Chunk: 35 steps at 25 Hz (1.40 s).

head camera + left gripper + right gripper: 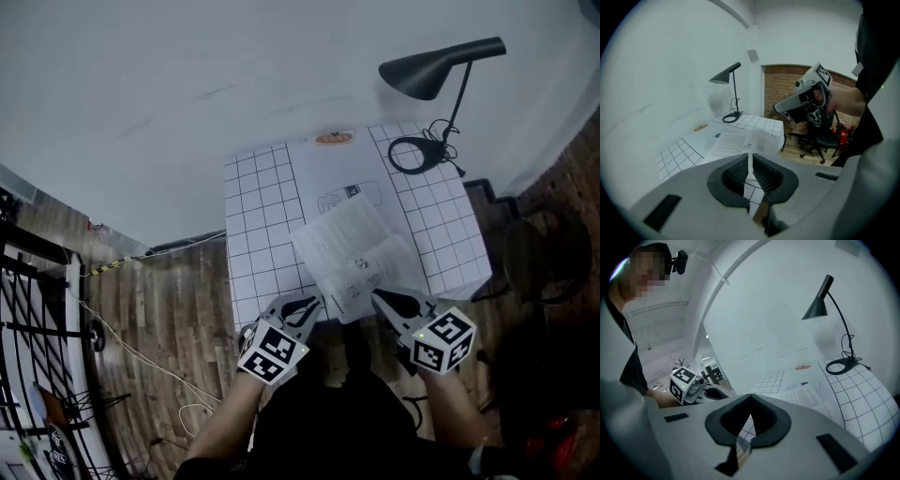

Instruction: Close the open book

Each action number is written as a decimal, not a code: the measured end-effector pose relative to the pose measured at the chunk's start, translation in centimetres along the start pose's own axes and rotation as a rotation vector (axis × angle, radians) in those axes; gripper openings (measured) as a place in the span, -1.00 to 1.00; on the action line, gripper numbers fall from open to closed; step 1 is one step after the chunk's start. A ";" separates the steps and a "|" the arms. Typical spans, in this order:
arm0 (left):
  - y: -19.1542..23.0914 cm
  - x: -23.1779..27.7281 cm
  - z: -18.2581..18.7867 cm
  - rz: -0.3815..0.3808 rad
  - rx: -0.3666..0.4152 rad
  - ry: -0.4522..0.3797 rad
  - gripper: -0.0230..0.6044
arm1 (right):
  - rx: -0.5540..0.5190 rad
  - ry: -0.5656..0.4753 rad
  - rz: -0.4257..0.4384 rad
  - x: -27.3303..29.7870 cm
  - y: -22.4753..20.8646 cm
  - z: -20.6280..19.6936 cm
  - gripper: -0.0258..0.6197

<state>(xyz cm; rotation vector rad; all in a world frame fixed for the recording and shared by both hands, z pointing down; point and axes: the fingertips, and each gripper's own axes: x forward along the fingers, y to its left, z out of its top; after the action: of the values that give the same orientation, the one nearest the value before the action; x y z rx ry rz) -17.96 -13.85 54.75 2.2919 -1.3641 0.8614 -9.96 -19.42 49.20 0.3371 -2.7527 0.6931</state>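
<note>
Head view gives us the open book (361, 248) lying pages up on the gridded white table (258, 220), near its front edge, with a black lamp (439, 69) standing at the far right corner. We hold the left gripper (310, 304) just beside the book's near left corner and the right gripper (380, 297) by its near right corner; whether either tip touches paper we cannot tell. Both gripper views show us jaws brought together, nothing between them, so each tool grips nothing
</note>
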 end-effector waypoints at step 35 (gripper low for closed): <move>-2.0 9.8 -9.4 -0.361 0.771 0.212 -0.18 | 0.259 -0.178 -0.466 -6.7 1.0 -5.6 -0.91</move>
<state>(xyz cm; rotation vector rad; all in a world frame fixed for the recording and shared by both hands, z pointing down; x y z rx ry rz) -15.83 -14.16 68.32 2.7364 -0.5276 1.6396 -2.80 -14.84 51.32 1.1004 -2.5865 0.9204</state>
